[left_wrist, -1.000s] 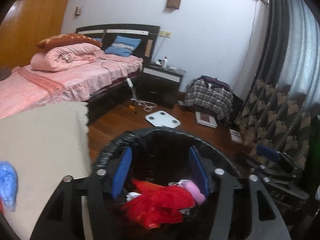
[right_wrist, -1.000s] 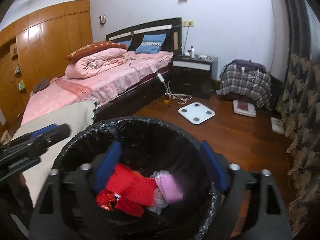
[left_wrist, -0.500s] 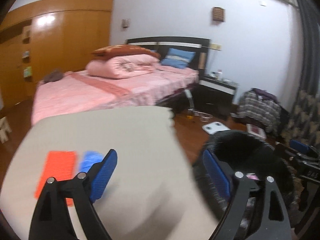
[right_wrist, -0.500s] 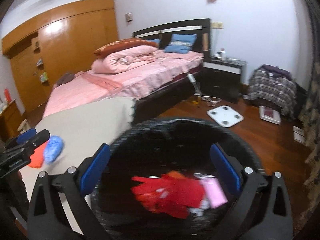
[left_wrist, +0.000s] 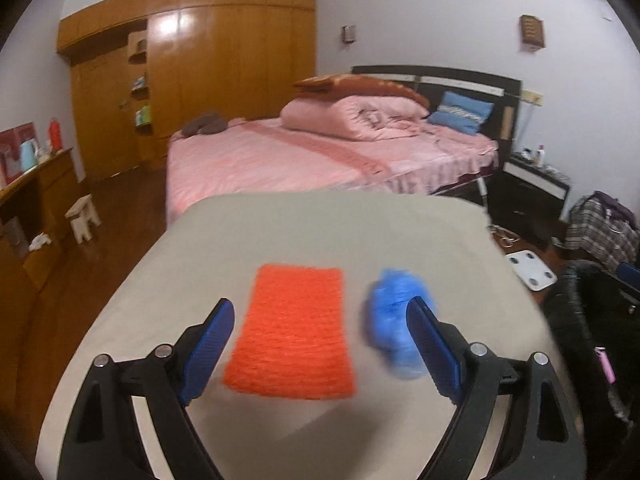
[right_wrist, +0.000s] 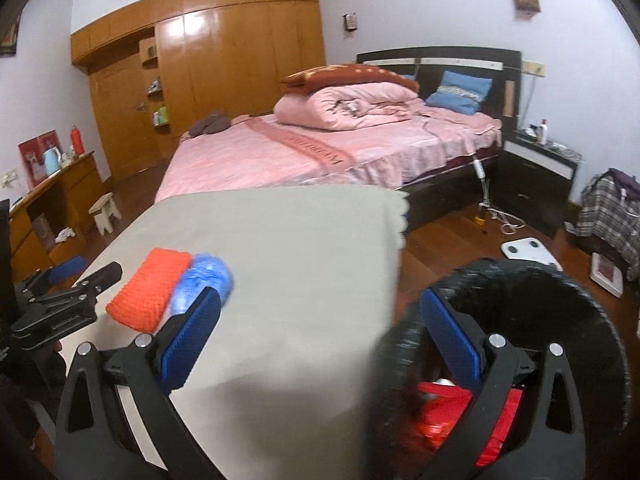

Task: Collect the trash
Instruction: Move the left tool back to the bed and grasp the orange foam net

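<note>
An orange knitted cloth (left_wrist: pixel 296 328) lies flat on the beige-covered table (left_wrist: pixel 320 232). A crumpled blue plastic piece (left_wrist: pixel 392 312) sits just to its right. My left gripper (left_wrist: pixel 320 306) hovers open over them, the cloth showing between its fingers and the blue piece at its right pad. My right gripper (right_wrist: pixel 320 297) is open and empty above the table's right edge. To its right stands the black-lined trash bin (right_wrist: pixel 520 280) with red trash (right_wrist: pixel 440 404) inside. In the right wrist view the cloth (right_wrist: pixel 148 288), the blue piece (right_wrist: pixel 208 276) and the left gripper (right_wrist: pixel 96 270) are at the left.
A pink bed (left_wrist: pixel 320 152) stands behind the table, with a dark nightstand (left_wrist: pixel 528 192) to its right. A white scale (left_wrist: pixel 528 268) and a plaid bag (left_wrist: pixel 600 236) lie on the wooden floor. A small stool (left_wrist: pixel 84 216) and a desk (left_wrist: pixel 36 192) are at the left.
Both grippers swung left, away from over the bin and toward the table. The left gripper's jaws spread wider, and the orange cloth and blue piece now lie right in front of it.
</note>
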A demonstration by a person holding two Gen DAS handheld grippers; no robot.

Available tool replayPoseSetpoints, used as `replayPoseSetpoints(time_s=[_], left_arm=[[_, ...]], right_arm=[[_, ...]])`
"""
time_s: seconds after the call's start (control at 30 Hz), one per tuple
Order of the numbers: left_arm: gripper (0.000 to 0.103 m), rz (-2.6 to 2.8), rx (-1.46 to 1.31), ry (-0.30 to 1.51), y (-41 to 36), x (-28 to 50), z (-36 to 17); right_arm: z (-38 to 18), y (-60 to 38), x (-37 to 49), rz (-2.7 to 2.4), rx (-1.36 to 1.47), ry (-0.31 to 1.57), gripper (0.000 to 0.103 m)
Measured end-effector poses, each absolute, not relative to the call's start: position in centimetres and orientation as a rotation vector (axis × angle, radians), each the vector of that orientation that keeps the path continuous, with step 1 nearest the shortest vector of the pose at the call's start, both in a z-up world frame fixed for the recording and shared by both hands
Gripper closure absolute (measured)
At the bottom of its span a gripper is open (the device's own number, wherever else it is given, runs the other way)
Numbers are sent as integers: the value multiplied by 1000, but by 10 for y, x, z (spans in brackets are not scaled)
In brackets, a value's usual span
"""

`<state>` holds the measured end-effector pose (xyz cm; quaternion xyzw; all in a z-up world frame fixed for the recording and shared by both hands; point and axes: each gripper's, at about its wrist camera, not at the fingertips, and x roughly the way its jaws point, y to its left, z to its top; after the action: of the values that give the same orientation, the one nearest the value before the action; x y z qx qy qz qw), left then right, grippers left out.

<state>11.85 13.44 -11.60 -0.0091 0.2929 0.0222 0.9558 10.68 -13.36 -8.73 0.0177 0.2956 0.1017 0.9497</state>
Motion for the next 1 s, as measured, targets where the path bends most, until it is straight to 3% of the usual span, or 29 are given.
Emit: replayPoseSetpoints(time_s=[0.8,1.0], left_arm=[[19,88,-97,853,171,166,-188],[36,30,-123,859,173,163,-190]], right_arm=[[-145,-76,137,238,-5,737,6],[-150,-70,136,246,-21,747,6]])
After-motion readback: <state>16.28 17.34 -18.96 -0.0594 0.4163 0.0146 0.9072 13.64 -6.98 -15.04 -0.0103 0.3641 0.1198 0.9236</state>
